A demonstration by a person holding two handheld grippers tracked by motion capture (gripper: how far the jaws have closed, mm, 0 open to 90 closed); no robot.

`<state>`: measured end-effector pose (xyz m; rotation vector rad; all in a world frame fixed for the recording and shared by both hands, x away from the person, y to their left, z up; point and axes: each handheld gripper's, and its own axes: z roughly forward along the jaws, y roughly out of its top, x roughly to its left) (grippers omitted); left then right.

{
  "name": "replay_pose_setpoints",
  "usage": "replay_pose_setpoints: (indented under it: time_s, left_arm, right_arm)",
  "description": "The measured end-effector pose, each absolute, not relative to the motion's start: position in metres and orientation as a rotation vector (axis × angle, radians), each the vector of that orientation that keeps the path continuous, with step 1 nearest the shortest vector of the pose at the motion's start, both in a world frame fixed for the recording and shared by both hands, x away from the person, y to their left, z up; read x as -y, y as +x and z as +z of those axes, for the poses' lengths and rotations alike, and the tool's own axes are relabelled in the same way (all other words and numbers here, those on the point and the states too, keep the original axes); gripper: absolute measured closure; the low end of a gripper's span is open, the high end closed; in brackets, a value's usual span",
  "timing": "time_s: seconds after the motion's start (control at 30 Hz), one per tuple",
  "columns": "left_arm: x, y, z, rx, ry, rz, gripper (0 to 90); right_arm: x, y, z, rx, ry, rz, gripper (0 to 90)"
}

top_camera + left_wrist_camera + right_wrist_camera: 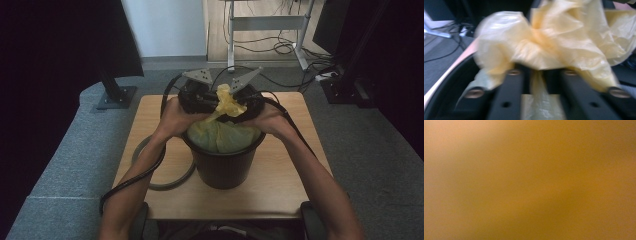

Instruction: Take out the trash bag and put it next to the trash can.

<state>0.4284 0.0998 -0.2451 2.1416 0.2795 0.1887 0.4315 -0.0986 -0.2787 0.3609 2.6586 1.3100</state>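
A black bucket (222, 167) stands mid-table with a yellow-green bag (222, 135) stuffed in it. The bag's top is gathered into a crumpled tuft (227, 102) above the rim. My left gripper (211, 102) comes at the tuft from the left and my right gripper (243, 106) from the right, both close against it. In the left gripper view the jaws (539, 73) stand a little apart, a thin strand of the bag (544, 42) runs down the gap, and the bunch hides their tips. Blurred yellow plastic (529, 180) covers the right gripper view, so its jaws are hidden.
The small wooden table (280, 180) has a grey ring (150, 175) lying left of the bucket. A monitor stand's foot (115, 95) sits off the back left corner. Desk legs and loose cables (280, 47) lie on the floor behind.
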Motion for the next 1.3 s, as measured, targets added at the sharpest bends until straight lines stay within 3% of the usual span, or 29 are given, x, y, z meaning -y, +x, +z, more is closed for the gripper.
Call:
replay_pose_setpoints:
  time_s: [0.07, 0.17, 0.27, 0.4, 0.5, 0.67, 0.77, 0.83, 0.93, 1.0, 1.1, 1.17, 1.23, 1.3]
  left_arm:
    - [-0.109, 0.428, -0.243, -0.311, 2.112, 0.205, 54.0]
    - [-0.127, 0.428, -0.241, -0.346, 2.075, 0.184, 38.2]
    - [-0.141, 0.431, -0.248, -0.381, 2.104, 0.104, 28.2]
    - [-0.139, 0.437, -0.266, -0.425, 2.214, 0.032, 25.6]
    - [-0.129, 0.443, -0.277, -0.428, 2.329, -0.001, 31.0]
    - [-0.113, 0.443, -0.281, -0.414, 2.408, 0.083, 64.1]
    - [-0.114, 0.441, -0.275, -0.431, 2.342, 0.157, 77.1]
    - [-0.120, 0.442, -0.269, -0.443, 2.273, 0.179, 80.3]
    - [-0.124, 0.443, -0.262, -0.407, 2.181, 0.108, 82.0]
    - [-0.119, 0.441, -0.260, -0.373, 2.170, 0.077, 82.1]
    - [-0.110, 0.437, -0.258, -0.303, 2.152, 0.044, 82.1]
    - [-0.107, 0.437, -0.256, -0.285, 2.126, 0.033, 82.2]
    - [-0.105, 0.437, -0.255, -0.268, 2.105, 0.028, 82.2]
    - [-0.104, 0.439, -0.256, -0.268, 2.084, 0.012, 81.9]
  right_arm:
    - [0.103, 0.431, -0.278, -2.643, 0.377, 1.304, 76.4]
    - [0.113, 0.433, -0.275, -2.612, 0.421, 1.320, 77.3]
    - [0.124, 0.435, -0.269, -2.553, 0.470, 1.348, 77.3]
    - [0.130, 0.434, -0.260, -2.511, 0.478, 1.448, 77.3]
    - [0.126, 0.431, -0.257, -2.507, 0.452, 1.477, 77.3]
    - [0.118, 0.430, -0.260, -2.556, 0.417, 1.504, 77.2]
    - [0.113, 0.430, -0.263, -2.606, 0.389, 1.507, 75.3]
    - [0.111, 0.429, -0.265, -2.636, 0.374, 1.443, 65.0]
    - [0.108, 0.431, -0.270, -2.641, 0.437, 1.388, 29.8]
    - [0.103, 0.432, -0.272, -2.618, 0.476, 1.360, 14.4]
    - [0.095, 0.432, -0.274, -2.634, 0.465, 1.330, 6.8]
    - [0.090, 0.432, -0.274, -2.647, 0.450, 1.313, 6.2]
    - [0.088, 0.433, -0.275, -2.664, 0.453, 1.293, 9.8]
    - [0.088, 0.434, -0.275, -2.683, 0.442, 1.288, 20.8]
